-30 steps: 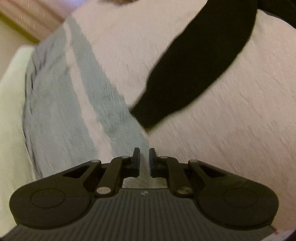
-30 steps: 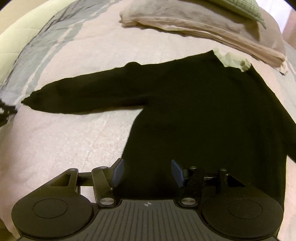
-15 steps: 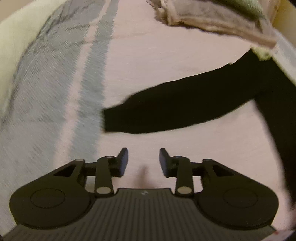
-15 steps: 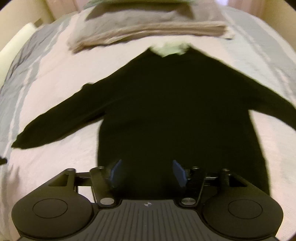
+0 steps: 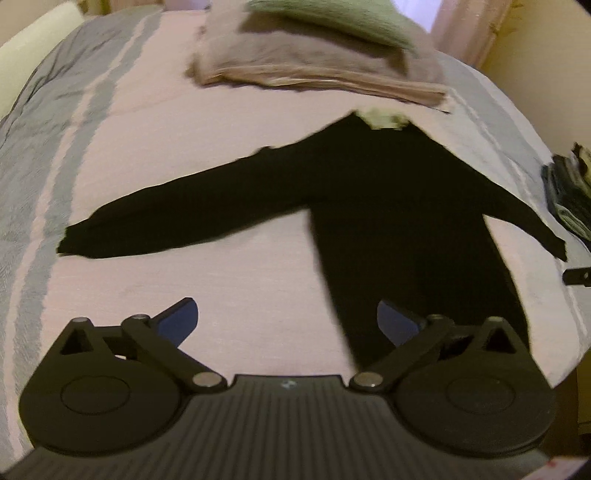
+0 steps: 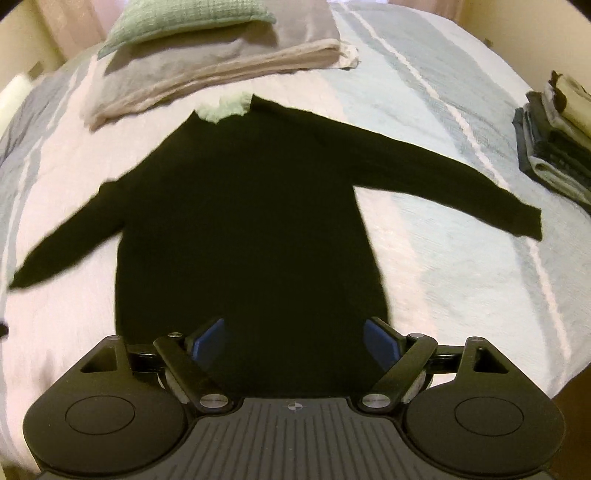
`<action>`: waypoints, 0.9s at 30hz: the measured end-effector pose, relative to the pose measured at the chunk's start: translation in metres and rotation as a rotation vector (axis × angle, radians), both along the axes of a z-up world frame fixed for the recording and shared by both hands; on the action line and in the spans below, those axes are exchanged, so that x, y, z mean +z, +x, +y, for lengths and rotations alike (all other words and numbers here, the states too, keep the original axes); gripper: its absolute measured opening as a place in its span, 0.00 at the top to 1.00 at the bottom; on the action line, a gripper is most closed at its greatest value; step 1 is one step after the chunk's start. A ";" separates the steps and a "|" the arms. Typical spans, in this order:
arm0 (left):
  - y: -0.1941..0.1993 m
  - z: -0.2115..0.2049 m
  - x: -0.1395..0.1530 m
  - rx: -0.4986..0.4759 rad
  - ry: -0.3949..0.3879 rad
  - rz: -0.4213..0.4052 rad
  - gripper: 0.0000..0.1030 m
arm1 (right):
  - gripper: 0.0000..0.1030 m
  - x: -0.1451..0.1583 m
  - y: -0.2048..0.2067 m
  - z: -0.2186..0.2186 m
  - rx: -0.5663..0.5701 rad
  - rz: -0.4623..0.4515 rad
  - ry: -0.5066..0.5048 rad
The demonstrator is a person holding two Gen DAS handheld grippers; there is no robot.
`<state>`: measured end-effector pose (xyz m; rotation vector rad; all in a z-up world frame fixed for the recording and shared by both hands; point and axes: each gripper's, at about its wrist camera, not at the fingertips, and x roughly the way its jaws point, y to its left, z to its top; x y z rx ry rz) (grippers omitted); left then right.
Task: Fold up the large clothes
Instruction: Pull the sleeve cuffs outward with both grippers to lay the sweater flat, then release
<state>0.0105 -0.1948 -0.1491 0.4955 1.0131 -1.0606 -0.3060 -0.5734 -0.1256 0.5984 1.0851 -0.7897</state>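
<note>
Right wrist view: right gripper (image 6: 294, 341) has its fingers spread wide apart w/ nothing between them, hanging over the bottom hem of a black sweater (image 6: 251, 221). The sweater lies flat on the bed cover (image 6: 443, 258), collar away from the camera, both sleeves stretched out to the sides; a pale green bit shows at the collar (image 6: 223, 109). Past the collar sits a stack of folded beige bedding (image 6: 221, 70) w/ a green pillow (image 6: 177, 18) on top. At the right edge of the bed there's a pile of folded clothes (image 6: 554, 147), well apart from the sweater. Left wrist view: left gripper (image 5: 286, 326) is also wide apart & empty, above bare cover just beside the sweater's lower left edge, its right finger over the black fabric. View is blurry, so whether the fingers touch the cloth can't be told.
</note>
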 end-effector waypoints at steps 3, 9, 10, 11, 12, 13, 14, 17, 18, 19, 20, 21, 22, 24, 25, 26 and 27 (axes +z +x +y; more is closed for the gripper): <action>-0.046 -0.009 0.013 0.014 -0.002 -0.024 0.01 | 0.22 0.003 -0.028 -0.008 0.074 0.011 -0.001; -0.127 -0.016 0.025 0.077 0.036 -0.028 0.01 | 0.22 0.009 -0.070 -0.012 0.178 -0.033 0.055; -0.140 -0.018 0.027 0.079 0.044 -0.027 0.01 | 0.22 0.011 -0.075 -0.012 0.193 -0.035 0.057; -0.148 -0.020 0.028 0.076 0.050 -0.024 0.01 | 0.22 0.014 -0.081 -0.011 0.205 -0.037 0.057; -0.158 -0.021 0.030 0.066 0.052 -0.022 0.01 | 0.22 0.015 -0.084 -0.009 0.211 -0.040 0.058; -0.165 -0.024 0.032 0.053 0.055 -0.023 0.01 | 0.22 0.016 -0.089 -0.008 0.214 -0.044 0.063; -0.172 -0.026 0.034 0.040 0.057 -0.026 0.01 | 0.22 0.017 -0.092 -0.007 0.214 -0.050 0.069; -0.185 -0.033 0.037 0.013 0.058 -0.043 0.01 | 0.22 0.018 -0.098 -0.004 0.207 -0.065 0.082; -0.187 -0.035 0.037 0.004 0.060 -0.044 0.01 | 0.22 0.019 -0.100 -0.004 0.204 -0.071 0.082; -0.189 -0.037 0.038 -0.004 0.061 -0.042 0.01 | 0.22 0.020 -0.101 -0.003 0.201 -0.076 0.081; -0.190 -0.038 0.039 -0.014 0.061 -0.040 0.01 | 0.22 0.021 -0.101 -0.002 0.196 -0.079 0.077; -0.191 -0.038 0.040 -0.023 0.060 -0.042 0.01 | 0.22 0.022 -0.100 -0.002 0.189 -0.079 0.073; -0.193 -0.038 0.043 -0.027 0.060 -0.043 0.01 | 0.22 0.024 -0.100 0.000 0.183 -0.080 0.070; -0.195 -0.036 0.047 -0.040 0.048 -0.045 0.01 | 0.22 0.028 -0.098 0.007 0.189 -0.085 0.065; -0.195 -0.036 0.048 -0.046 0.047 -0.047 0.01 | 0.22 0.030 -0.096 0.010 0.194 -0.082 0.061; -0.195 -0.036 0.048 -0.048 0.049 -0.048 0.01 | 0.22 0.030 -0.095 0.013 0.198 -0.077 0.056; -0.194 -0.035 0.048 -0.046 0.050 -0.047 0.01 | 0.22 0.031 -0.094 0.016 0.201 -0.074 0.051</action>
